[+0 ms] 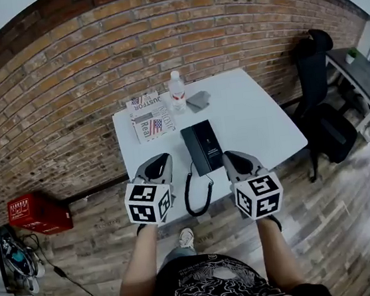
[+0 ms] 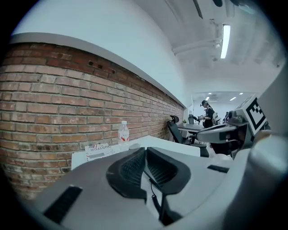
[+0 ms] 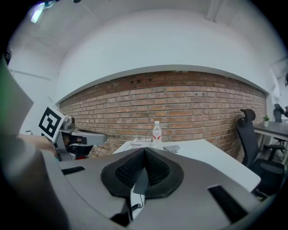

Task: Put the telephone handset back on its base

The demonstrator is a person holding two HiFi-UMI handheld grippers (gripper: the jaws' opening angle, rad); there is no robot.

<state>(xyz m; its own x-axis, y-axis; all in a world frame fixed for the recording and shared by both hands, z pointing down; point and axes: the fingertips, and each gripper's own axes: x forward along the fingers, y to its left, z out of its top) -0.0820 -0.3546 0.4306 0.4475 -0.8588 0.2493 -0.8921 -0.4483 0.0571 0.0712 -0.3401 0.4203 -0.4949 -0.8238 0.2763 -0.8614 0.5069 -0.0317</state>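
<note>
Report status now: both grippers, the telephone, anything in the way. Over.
Left gripper shut, empty; right gripper shut, empty. Black telephone on white table, untouched; coiled cord hangs over the near edge. Path to it clear.

Table (image 1: 255, 122): white, standing against the brick wall (image 1: 82, 69) ahead of you.
Telephone (image 1: 203, 146): black, lying flat on the table near the edge closest to you.
Cord (image 1: 196, 197): black coil, looping down off that near edge.
Left gripper (image 1: 160, 160): you hold its tip at the table edge, just left of the telephone.
Right gripper (image 1: 230, 156): its tip sits just right of the telephone.
Water bottle (image 1: 177, 91): upright at the far side.
Booklets (image 1: 149, 119): stacked left of the bottle.
Grey cloth (image 1: 198, 100): just right of the bottle.
Red box (image 1: 37, 212): on the floor to your left.
Black chair (image 1: 313, 71): right of the table.
</note>
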